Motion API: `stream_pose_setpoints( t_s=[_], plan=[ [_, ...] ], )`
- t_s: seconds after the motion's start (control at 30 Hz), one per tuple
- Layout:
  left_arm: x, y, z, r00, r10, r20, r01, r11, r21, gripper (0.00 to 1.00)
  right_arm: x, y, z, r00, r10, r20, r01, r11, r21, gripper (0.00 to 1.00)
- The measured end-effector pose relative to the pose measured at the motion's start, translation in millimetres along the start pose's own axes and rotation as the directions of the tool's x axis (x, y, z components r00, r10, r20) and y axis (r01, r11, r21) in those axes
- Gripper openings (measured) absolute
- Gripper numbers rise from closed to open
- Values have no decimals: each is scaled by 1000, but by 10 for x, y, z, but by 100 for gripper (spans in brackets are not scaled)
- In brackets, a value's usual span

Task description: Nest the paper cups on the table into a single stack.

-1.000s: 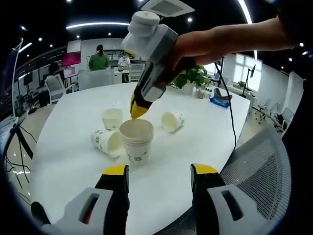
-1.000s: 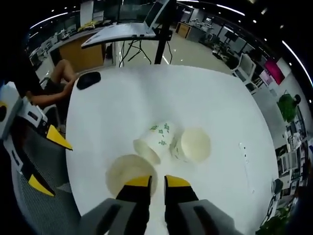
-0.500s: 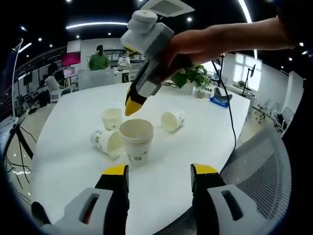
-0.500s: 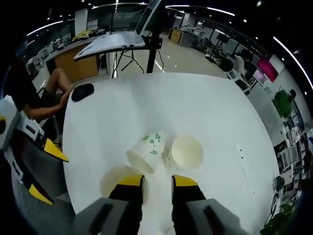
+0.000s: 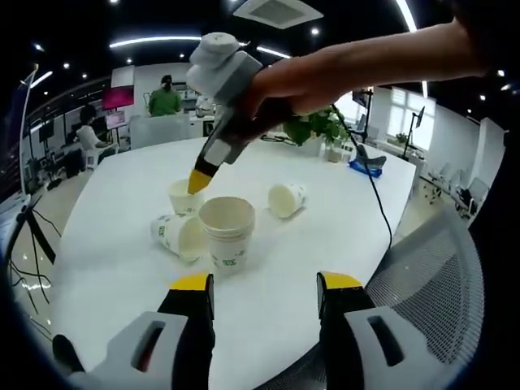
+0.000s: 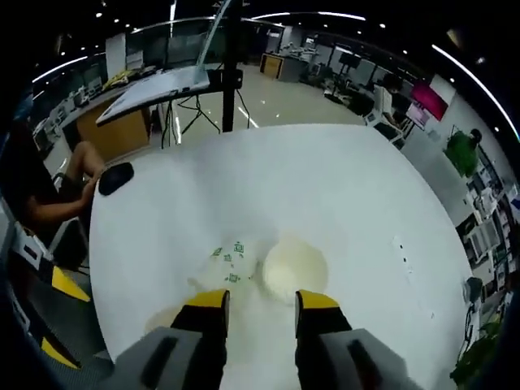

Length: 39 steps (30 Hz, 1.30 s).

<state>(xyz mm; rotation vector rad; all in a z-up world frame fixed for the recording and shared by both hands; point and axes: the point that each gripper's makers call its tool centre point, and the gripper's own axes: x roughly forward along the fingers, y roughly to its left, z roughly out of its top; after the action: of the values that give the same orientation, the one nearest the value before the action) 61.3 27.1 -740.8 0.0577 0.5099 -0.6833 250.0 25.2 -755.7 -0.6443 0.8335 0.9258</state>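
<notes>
A short stack of paper cups (image 5: 227, 236) stands upright on the white table (image 5: 349, 227), straight ahead of my open left gripper (image 5: 266, 284), which is empty. Beside the stack a cup with green print (image 5: 179, 236) lies on its side. Behind it stands a single upright cup (image 5: 185, 195), and another cup (image 5: 286, 199) lies to the right. The right gripper (image 5: 197, 180), held by a hand, hangs just over the upright cup. In the right gripper view, that gripper (image 6: 262, 301) is open above the upright cup (image 6: 294, 266), with the lying printed cup (image 6: 226, 262) to its left.
A black mouse (image 6: 115, 177) lies near the table's edge. A laptop on a tripod stand (image 6: 162, 81) is beyond the table. A mesh chair (image 5: 439, 284) sits at the near right. Potted plant (image 5: 325, 126) and small items stand at the table's far side.
The right gripper has moved off the stack toward the single upright cup behind it, and its jaws have spread wider. The left gripper and the cups have stayed put.
</notes>
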Motion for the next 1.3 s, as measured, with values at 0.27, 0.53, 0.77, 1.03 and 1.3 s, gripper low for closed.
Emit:
stream_pose_setpoints(
  t_s=[0.27, 0.53, 0.77, 1.03, 1.3],
  plan=[
    [2, 6, 0, 1000, 1, 1, -1, 1000, -7, 49, 240, -36, -82, 999, 11, -52, -12, 1000, -26, 30],
    [8, 5, -12, 1000, 0, -4, 0, 1000, -10, 49, 523, -136, -134, 995, 6, -104, -13, 998, -65, 26],
    [14, 14, -29, 1000, 4, -12, -5, 1000, -13, 48, 598, -185, -215, 988, 0, -152, -16, 994, -105, 19],
    [12, 24, -37, 1000, 11, -19, -11, 1000, -21, 48, 634, -237, -274, 983, -7, -185, -13, 994, -110, 0],
    [-2, 21, -20, 1000, 15, -20, -16, 1000, -25, 47, 592, -287, -307, 983, -7, -182, -11, 995, -96, 0]
  ],
)
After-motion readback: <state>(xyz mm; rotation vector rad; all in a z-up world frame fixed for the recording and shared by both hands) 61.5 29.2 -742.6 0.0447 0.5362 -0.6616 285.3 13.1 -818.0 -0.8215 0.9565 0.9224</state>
